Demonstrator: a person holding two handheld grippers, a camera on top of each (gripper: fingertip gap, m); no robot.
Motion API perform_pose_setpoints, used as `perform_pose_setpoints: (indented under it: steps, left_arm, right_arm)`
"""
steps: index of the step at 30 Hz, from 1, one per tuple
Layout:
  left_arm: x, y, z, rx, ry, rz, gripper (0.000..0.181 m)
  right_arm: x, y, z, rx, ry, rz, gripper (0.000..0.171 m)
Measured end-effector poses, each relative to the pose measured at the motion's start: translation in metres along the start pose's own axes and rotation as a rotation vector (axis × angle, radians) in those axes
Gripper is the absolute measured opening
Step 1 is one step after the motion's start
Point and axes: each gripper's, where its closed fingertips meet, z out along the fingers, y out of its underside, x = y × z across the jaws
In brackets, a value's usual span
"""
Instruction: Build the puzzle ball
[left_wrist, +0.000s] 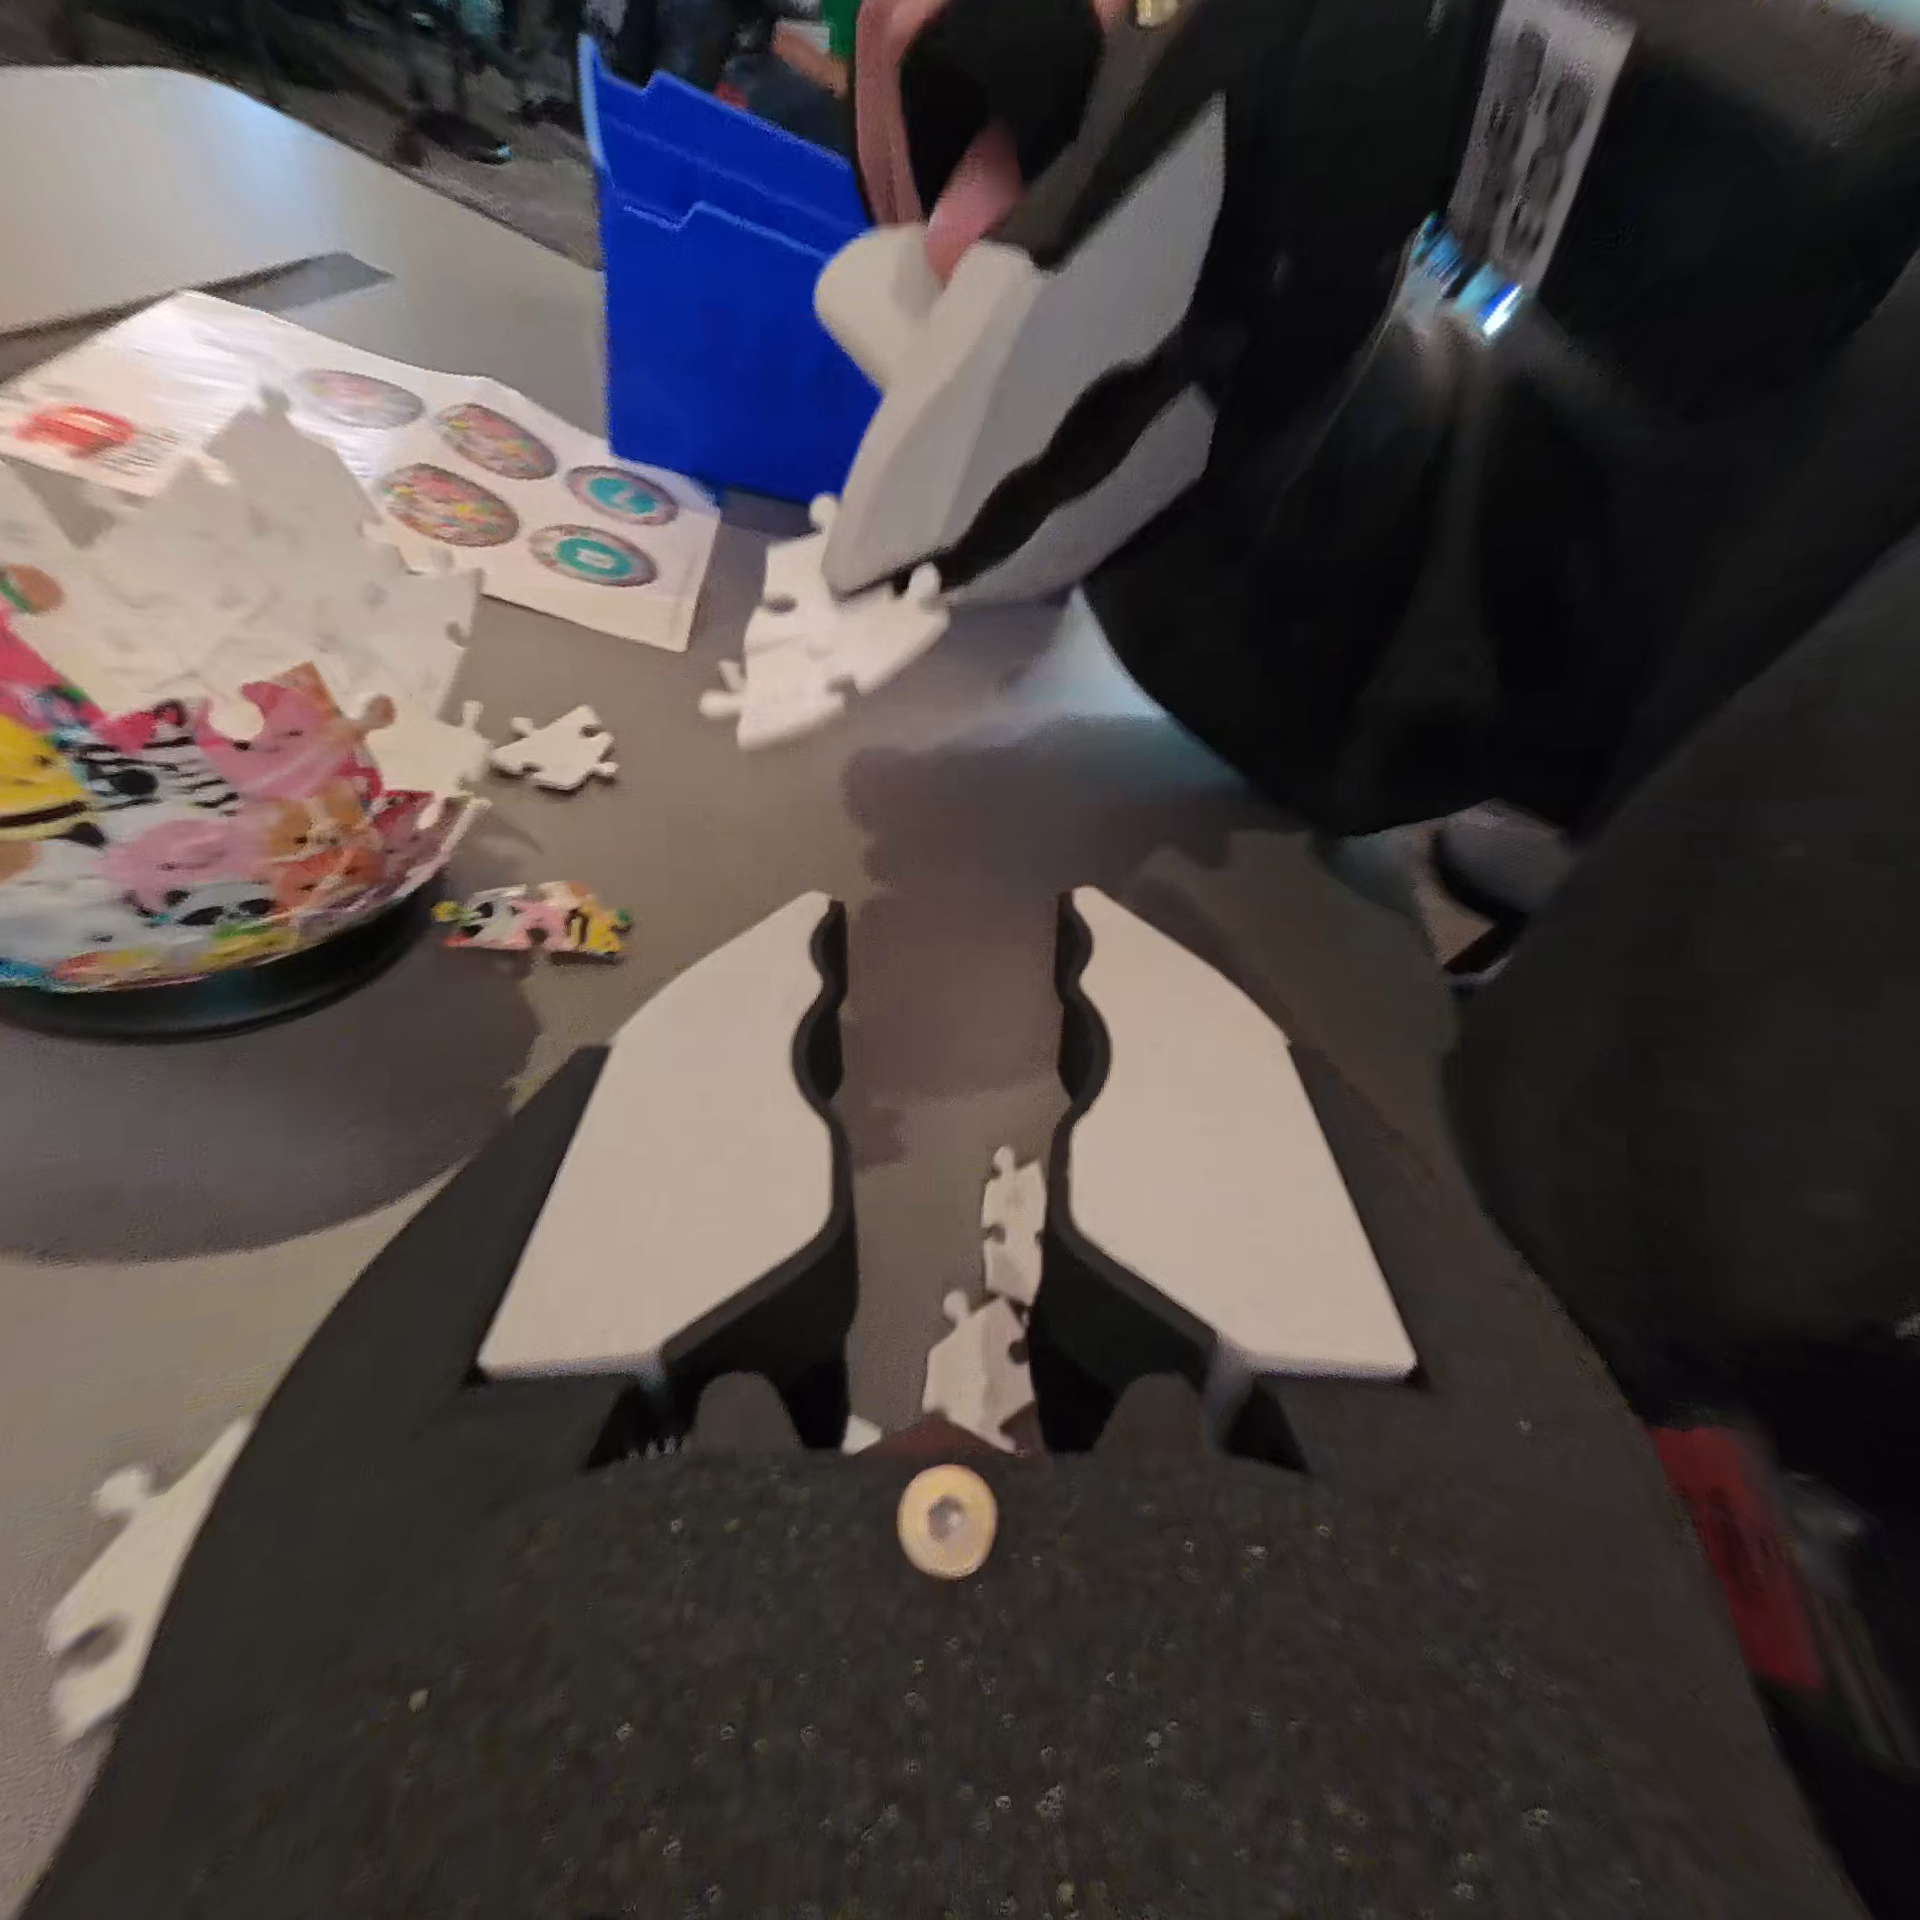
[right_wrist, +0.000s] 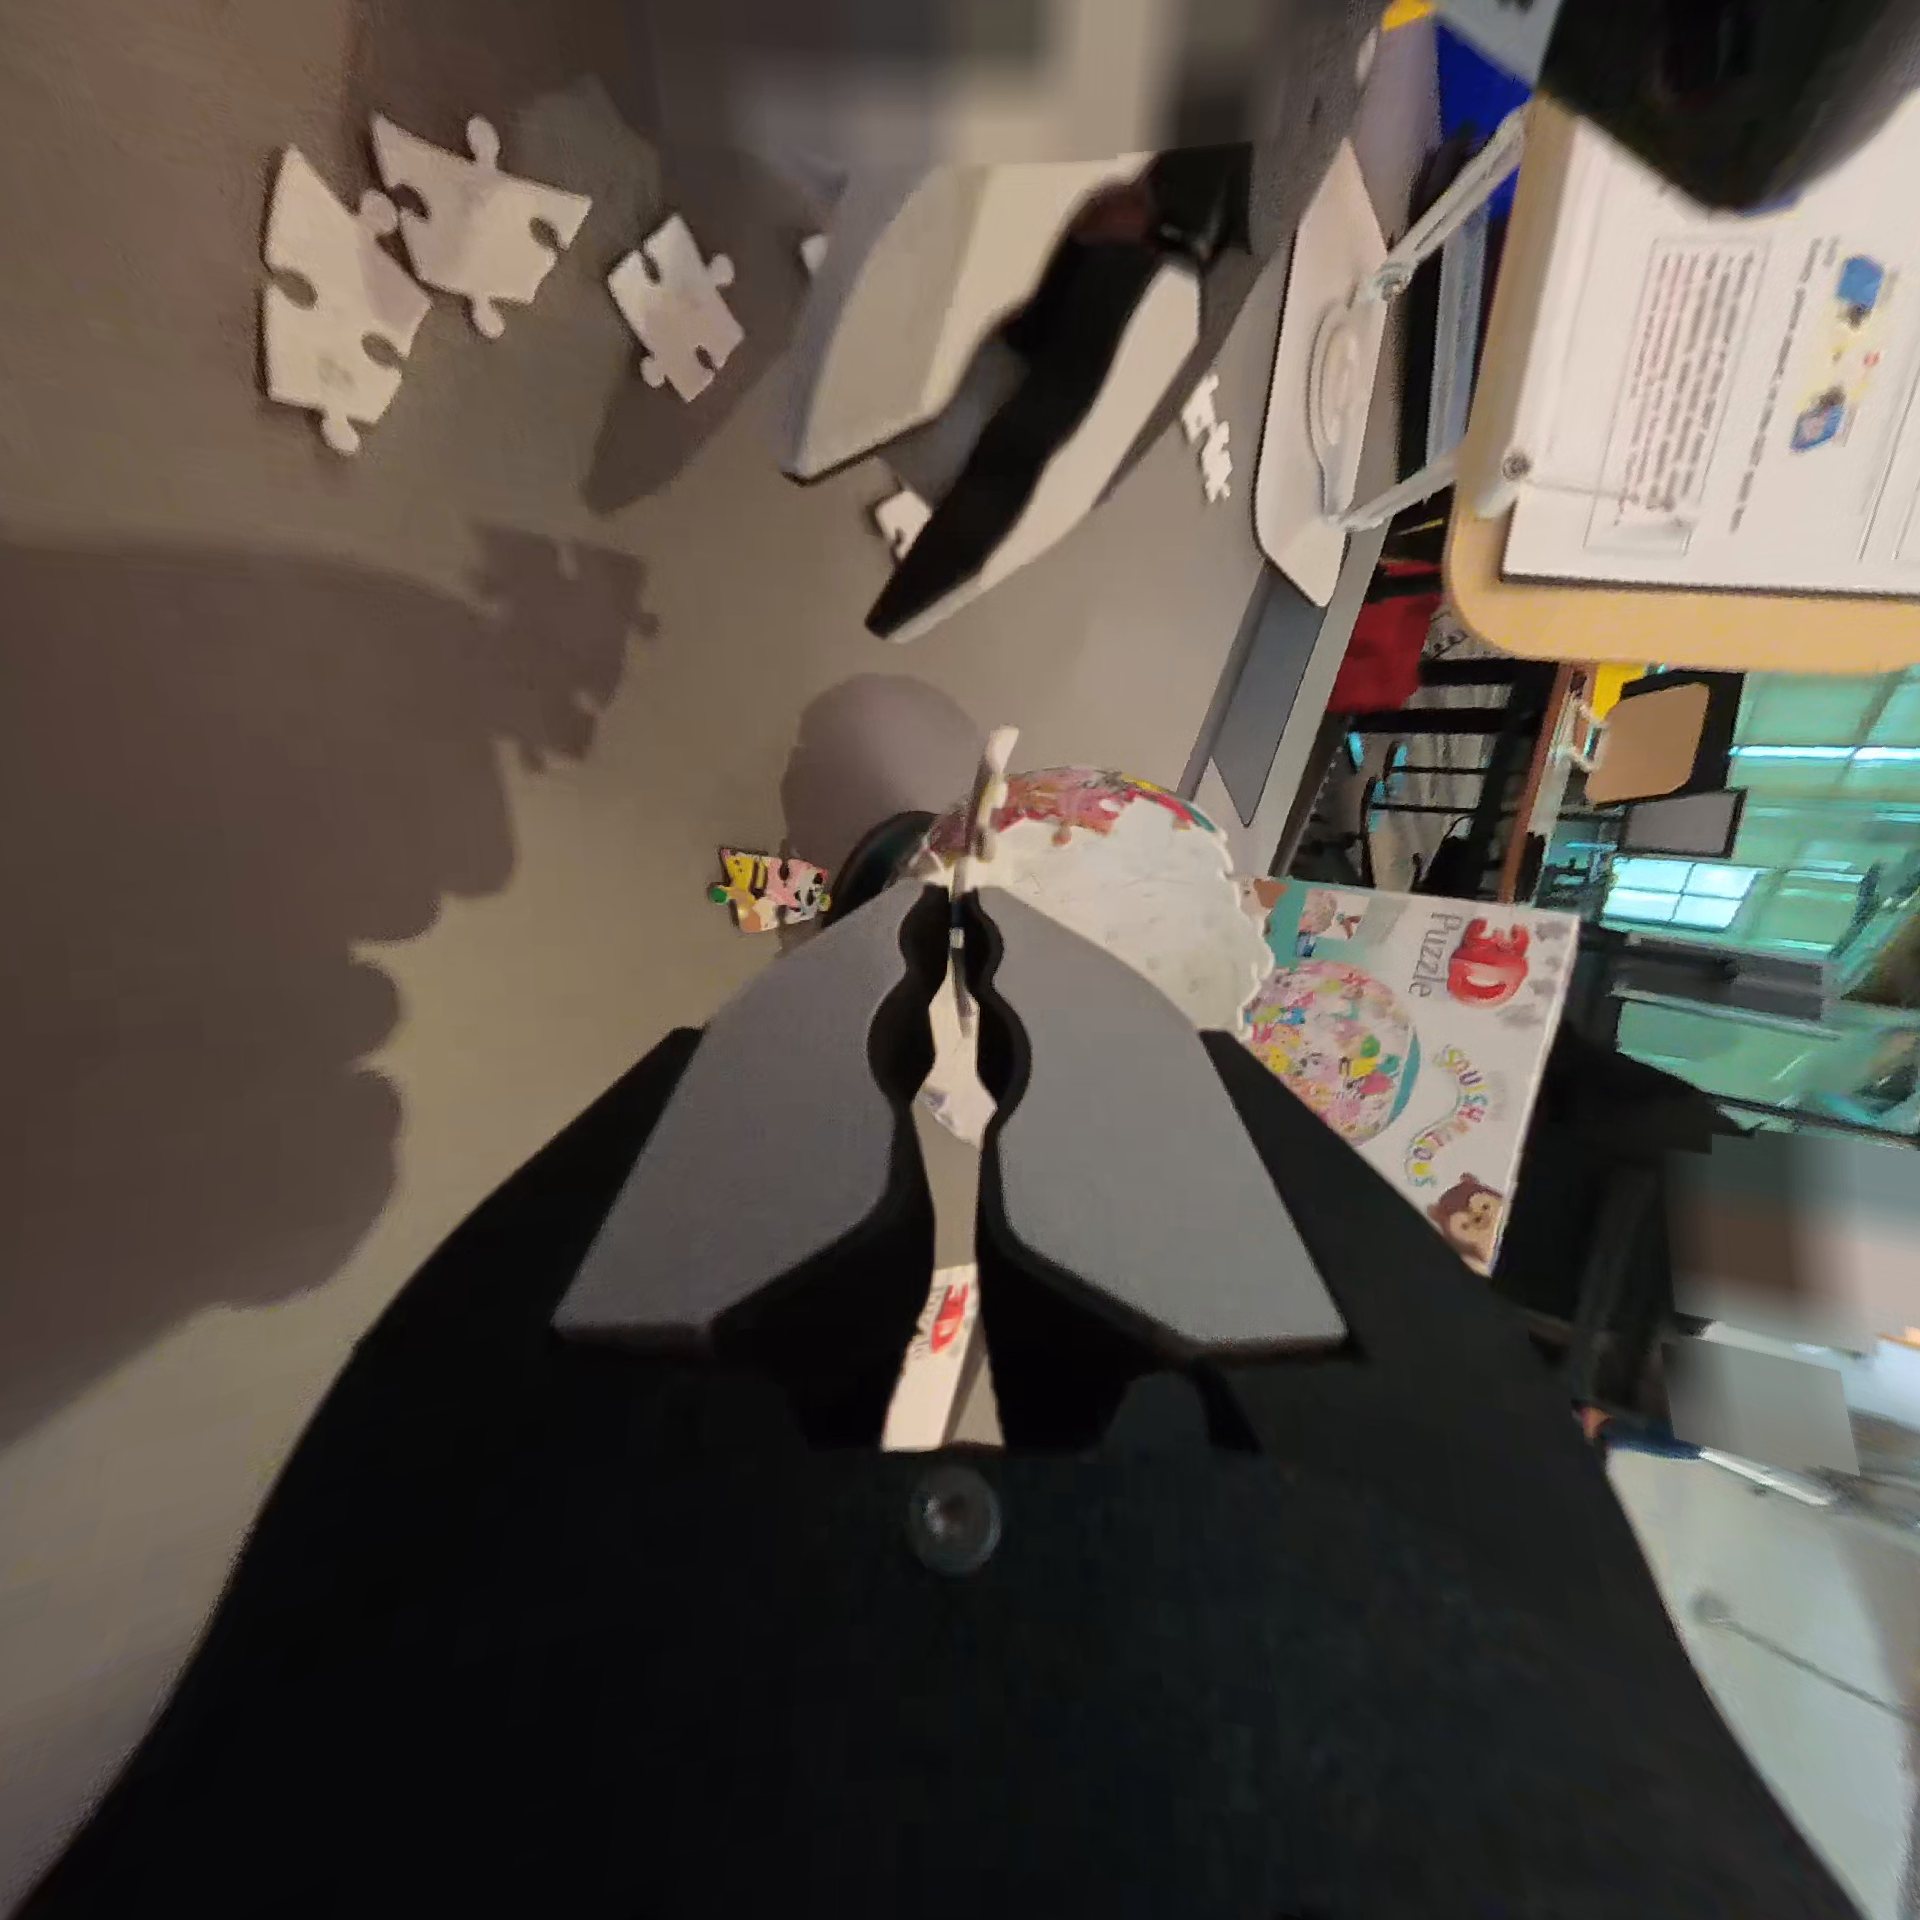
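The half-built puzzle ball sits on a black stand at the left, colourful outside, white inside; it also shows in the right wrist view. My left gripper is open and empty, low over the grey table. My right gripper is shut on a puzzle piece seen edge-on, just in front of the ball. In the left wrist view the right gripper holds that white piece above the table. The left gripper shows open at the top of the right wrist view.
Loose pieces lie on the table: a white one, a colourful one, three white ones and some under my left gripper. A blue bin, a printed sheet and the puzzle box stand nearby. The gap from one gripper's tips to the other's is roughly 6 cm.
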Motion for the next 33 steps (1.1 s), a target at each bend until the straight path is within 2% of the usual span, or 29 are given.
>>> perform_pose_setpoints:
  steps: [3, 5, 11, 22, 28, 33]
  left_arm:
    - [-0.005, -0.010, 0.002, 0.095, 0.082, -0.094, 0.039]
    - [-0.015, -0.015, 0.000, 0.145, 0.048, -0.096, 0.041]
    - [-0.036, 0.001, 0.008, 0.063, -0.105, -0.040, 0.071]
    - [-0.049, 0.011, 0.009, 0.000, -0.184, -0.091, 0.062]
    - [-0.061, 0.014, 0.002, -0.040, -0.305, -0.082, 0.059]
    - [-0.053, 0.010, 0.006, -0.052, -0.303, -0.033, 0.057]
  right_arm:
    - [-0.005, 0.002, 0.011, 0.015, 0.019, -0.058, 0.002]
    - [-0.006, 0.003, 0.017, 0.039, 0.037, -0.049, 0.002]
    - [-0.016, 0.007, 0.038, 0.077, 0.001, -0.002, 0.002]
    - [-0.016, 0.002, 0.048, 0.119, 0.006, -0.018, 0.002]
    - [-0.013, 0.029, 0.042, -0.065, 0.036, 0.055, 0.002]
    - [-0.010, 0.038, 0.033, -0.142, 0.042, 0.093, 0.002]
